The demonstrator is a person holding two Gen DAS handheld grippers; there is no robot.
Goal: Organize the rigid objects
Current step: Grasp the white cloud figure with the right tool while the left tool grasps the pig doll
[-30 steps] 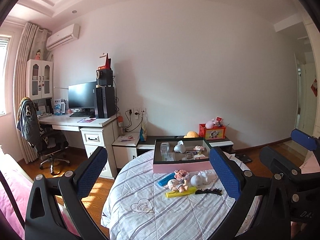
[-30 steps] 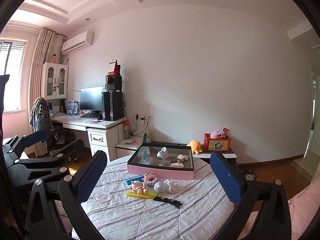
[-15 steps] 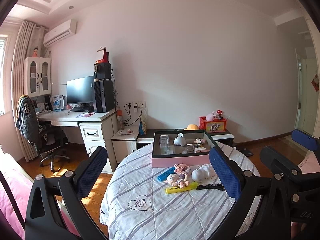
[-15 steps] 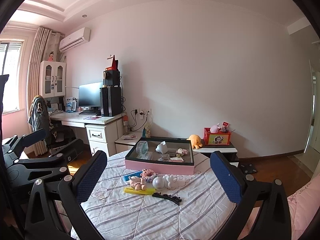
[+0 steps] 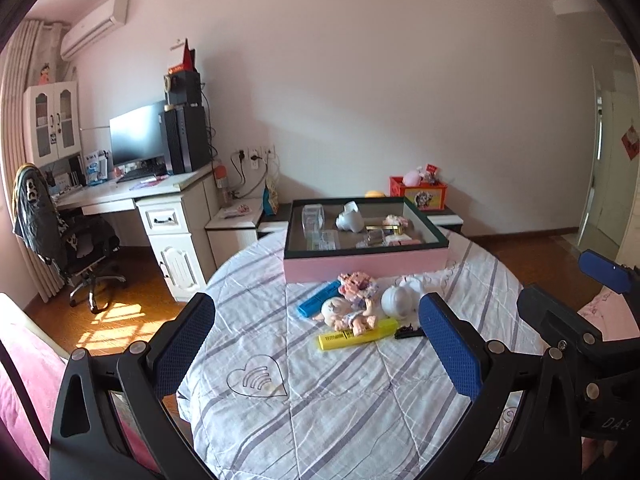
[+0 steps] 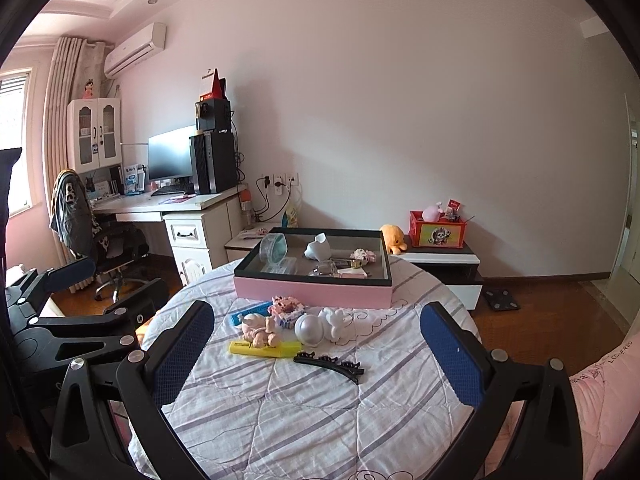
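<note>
Toys (image 6: 296, 328) before pink tray (image 6: 312, 291)

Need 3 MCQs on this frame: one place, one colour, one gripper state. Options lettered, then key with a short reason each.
1. Where does the black hair clip lie?
A. inside the pink box
B. on the quilt, nearer the camera than the yellow highlighter
C. on the desk

2. What colour are the outer walls of the box on the table?
A. pink
B. green
C. white

3. What state are the left gripper and right gripper in?
A. both open and empty
B. left shut on the doll
C. right shut on the highlighter

Key: 1 B, the clip sits just in front of the highlighter. 2 A, the front wall is pink. 3 A, both jaws stand wide apart with nothing between them.
</note>
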